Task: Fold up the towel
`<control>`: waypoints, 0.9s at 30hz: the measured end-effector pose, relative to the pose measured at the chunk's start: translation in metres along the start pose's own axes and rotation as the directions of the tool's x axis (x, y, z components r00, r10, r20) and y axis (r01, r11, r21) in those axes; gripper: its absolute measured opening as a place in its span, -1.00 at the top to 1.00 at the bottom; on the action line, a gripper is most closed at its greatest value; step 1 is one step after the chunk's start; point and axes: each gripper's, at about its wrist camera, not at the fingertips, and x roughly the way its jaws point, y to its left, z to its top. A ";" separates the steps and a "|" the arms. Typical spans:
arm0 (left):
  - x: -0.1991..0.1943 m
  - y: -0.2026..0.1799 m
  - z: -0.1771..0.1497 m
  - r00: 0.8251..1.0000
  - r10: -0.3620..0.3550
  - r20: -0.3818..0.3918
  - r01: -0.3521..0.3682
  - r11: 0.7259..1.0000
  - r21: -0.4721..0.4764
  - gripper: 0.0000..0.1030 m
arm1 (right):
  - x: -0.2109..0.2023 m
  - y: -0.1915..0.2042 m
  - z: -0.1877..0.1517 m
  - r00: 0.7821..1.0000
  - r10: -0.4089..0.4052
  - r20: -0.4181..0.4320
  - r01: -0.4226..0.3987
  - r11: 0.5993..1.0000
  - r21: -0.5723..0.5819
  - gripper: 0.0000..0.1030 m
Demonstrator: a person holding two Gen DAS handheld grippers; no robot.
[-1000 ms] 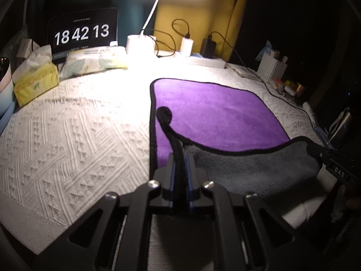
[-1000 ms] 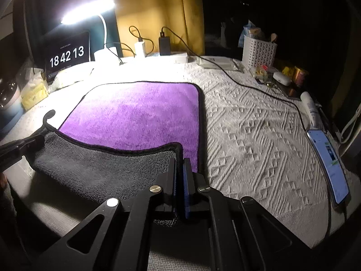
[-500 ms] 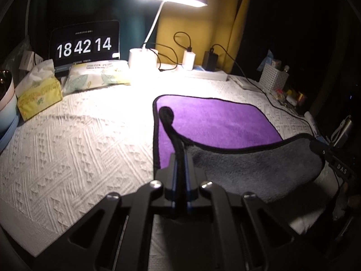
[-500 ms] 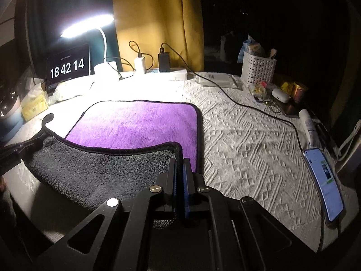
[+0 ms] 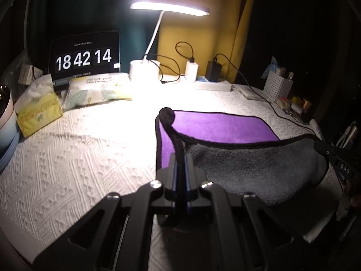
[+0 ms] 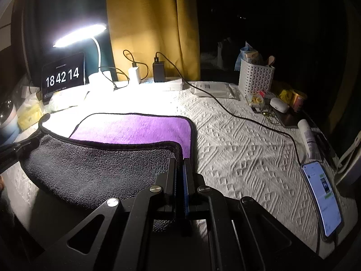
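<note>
The towel [image 5: 216,127] is purple on top and grey underneath, with a black hem. It lies on the white textured cloth [image 5: 79,149]. Its near edge is lifted and turned over, showing the grey side [image 5: 248,164]. My left gripper [image 5: 180,160] is shut on the towel's near left corner. My right gripper [image 6: 180,164] is shut on the near right corner; its towel view shows purple [image 6: 135,128] beyond grey [image 6: 101,169]. Each gripper shows at the other view's edge: the right one [image 5: 325,149], the left one [image 6: 20,146].
At the back stand a lit desk lamp [image 5: 169,8], a clock tablet [image 5: 84,56], tissue packs [image 5: 38,113], chargers and a power strip [image 5: 203,83]. A cable [image 6: 248,117], a white basket [image 6: 256,76], small items and a lit phone [image 6: 322,194] lie to the right.
Both grippers have lifted the near edge and carried it toward the far edge. More grey underside shows and less purple. The clock went from 18:42:13 to 18:42:14.
</note>
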 end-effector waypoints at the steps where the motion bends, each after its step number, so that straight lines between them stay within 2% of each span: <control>1: 0.001 0.000 0.002 1.000 0.001 0.003 -0.001 1.000 0.001 0.89 | 0.002 -0.001 0.002 1.000 0.000 0.002 0.000 1.000 0.000 0.90; 27: 0.038 0.006 0.036 1.000 0.012 0.020 -0.012 1.000 -0.002 0.89 | 0.045 -0.004 0.033 1.000 0.001 0.003 -0.001 1.000 -0.010 0.90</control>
